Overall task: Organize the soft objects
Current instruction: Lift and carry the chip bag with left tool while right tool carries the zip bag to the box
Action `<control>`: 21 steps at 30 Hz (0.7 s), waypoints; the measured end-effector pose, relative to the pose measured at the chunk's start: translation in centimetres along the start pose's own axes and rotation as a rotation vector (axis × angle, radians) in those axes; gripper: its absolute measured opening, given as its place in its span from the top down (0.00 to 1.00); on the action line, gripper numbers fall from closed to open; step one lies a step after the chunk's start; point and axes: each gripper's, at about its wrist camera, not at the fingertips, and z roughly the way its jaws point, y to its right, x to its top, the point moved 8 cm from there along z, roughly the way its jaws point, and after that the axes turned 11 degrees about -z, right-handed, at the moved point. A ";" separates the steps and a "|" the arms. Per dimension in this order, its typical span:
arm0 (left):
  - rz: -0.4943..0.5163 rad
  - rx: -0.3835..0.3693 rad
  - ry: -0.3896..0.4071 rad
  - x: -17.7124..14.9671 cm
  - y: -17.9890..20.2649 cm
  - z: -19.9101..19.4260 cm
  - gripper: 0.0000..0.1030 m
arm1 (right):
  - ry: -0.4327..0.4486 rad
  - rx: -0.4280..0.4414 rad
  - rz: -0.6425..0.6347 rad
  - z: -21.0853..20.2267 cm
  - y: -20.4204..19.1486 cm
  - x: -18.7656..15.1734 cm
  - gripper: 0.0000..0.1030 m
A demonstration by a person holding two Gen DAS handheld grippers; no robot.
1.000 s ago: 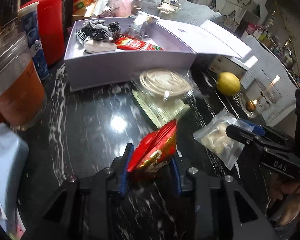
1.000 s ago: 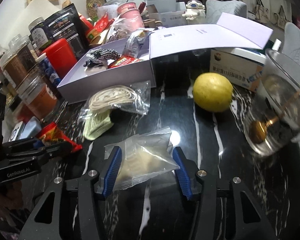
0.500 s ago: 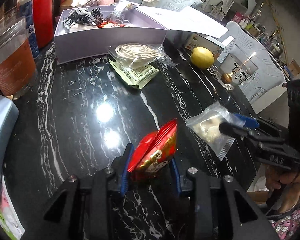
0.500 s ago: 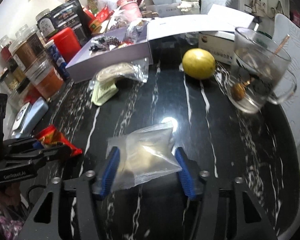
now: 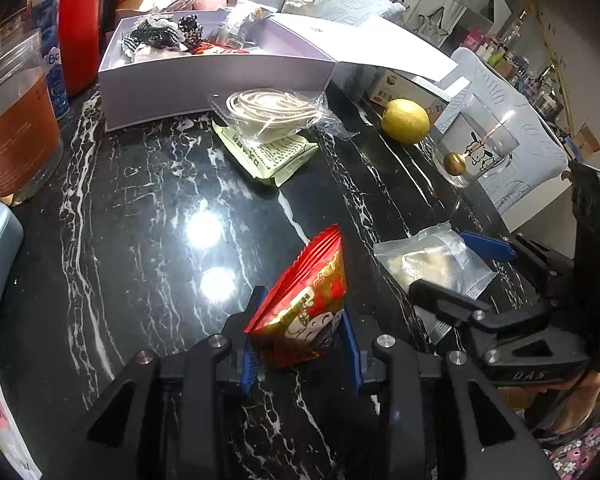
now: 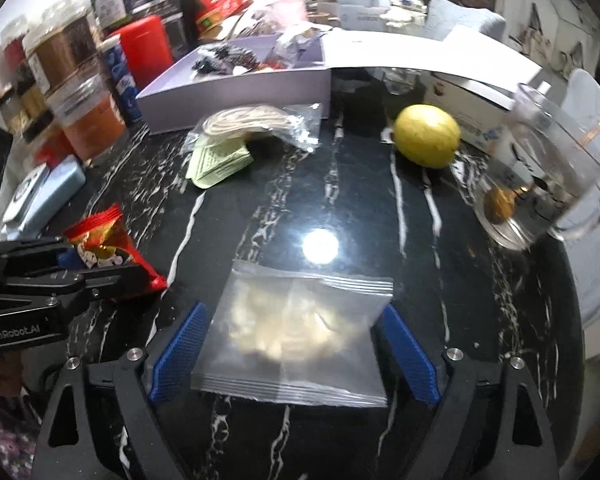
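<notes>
My left gripper [image 5: 300, 340] is shut on a red snack packet [image 5: 306, 304], held upright over the black marble table; the packet also shows in the right wrist view [image 6: 108, 248]. My right gripper [image 6: 292, 340] stands open around a clear zip bag [image 6: 300, 328] of pale contents that lies flat on the table; the blue pads are apart from its edges. The bag also shows in the left wrist view [image 5: 432, 264]. A lilac open box [image 5: 220, 76] at the back holds striped cloth items and a red packet. A bagged coil of cord [image 5: 268, 112] lies on a pale green packet [image 5: 268, 156] before the box.
A lemon [image 6: 426, 136] and a glass mug [image 6: 540, 184] with a spoon stand at the right. Jars, a red canister [image 6: 148, 52] and a cup of orange liquid [image 5: 12, 120] crowd the left. A pale blue device [image 6: 44, 200] lies at the left edge.
Both grippers pulled back from the box toward the near table edge. The right gripper's jaws widened and the zip bag now lies flat on the table between them.
</notes>
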 end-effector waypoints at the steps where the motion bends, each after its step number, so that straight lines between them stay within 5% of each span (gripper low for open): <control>1: -0.001 -0.001 0.001 0.0 0.0 0.0 0.67 | -0.015 0.000 0.002 0.3 -0.1 0.0 0.09; 4: -0.005 -0.004 0.004 0.1 0.0 0.0 0.67 | -0.068 0.006 0.029 1.4 0.1 -0.4 0.09; 10: -0.001 -0.005 0.006 0.2 0.0 0.1 0.67 | -0.027 -0.036 0.025 1.3 0.7 -0.8 0.20; 21: 0.012 0.015 0.041 0.1 0.4 -0.7 0.68 | 0.047 0.026 0.058 -0.6 0.5 -0.9 0.30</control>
